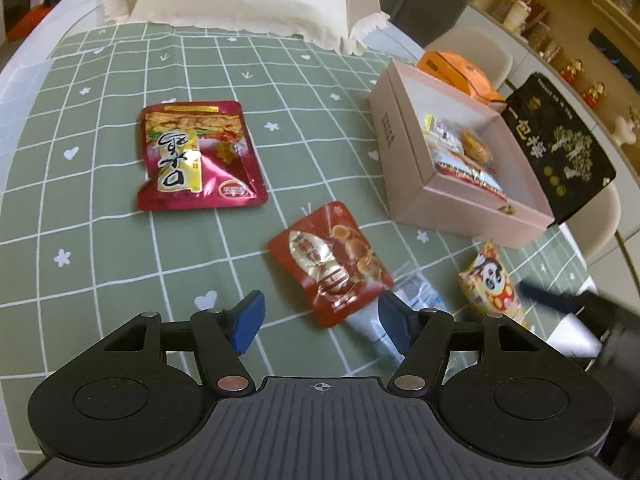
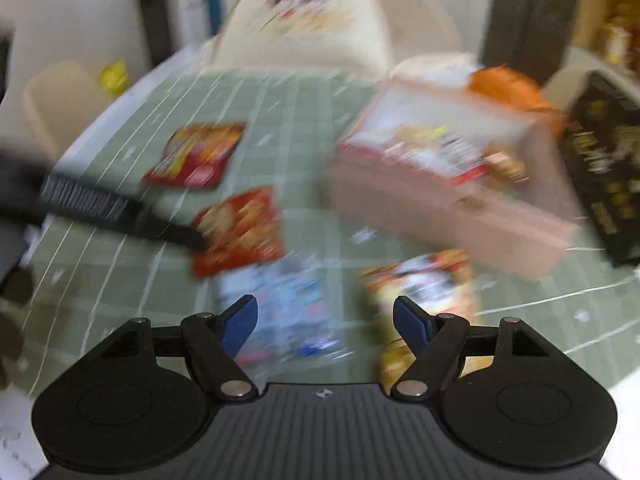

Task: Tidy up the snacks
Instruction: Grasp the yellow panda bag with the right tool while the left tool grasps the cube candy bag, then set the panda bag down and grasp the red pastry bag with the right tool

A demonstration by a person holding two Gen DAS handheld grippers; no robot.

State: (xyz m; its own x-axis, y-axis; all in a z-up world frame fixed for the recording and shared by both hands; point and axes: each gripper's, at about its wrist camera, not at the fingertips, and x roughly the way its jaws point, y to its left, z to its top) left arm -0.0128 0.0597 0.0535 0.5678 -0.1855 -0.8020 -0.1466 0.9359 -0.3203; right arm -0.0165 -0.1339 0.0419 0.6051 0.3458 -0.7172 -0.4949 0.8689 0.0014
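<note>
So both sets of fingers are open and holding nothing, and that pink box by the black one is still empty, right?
Not quite: the pink box is not empty. The left wrist view shows several snack packets already inside it. The rest holds: the left gripper and right gripper are open and hold nothing, and the black box sits beside the pink one.

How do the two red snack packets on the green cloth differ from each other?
The far red packet is larger and darker, with a yellow label and black characters; the near red packet is smaller and orange-red, showing round golden snacks. The far one lies alone on the cloth; the near one overlaps a white packet and lies close before the left gripper. Both lie flat, outside the pink box.
</note>
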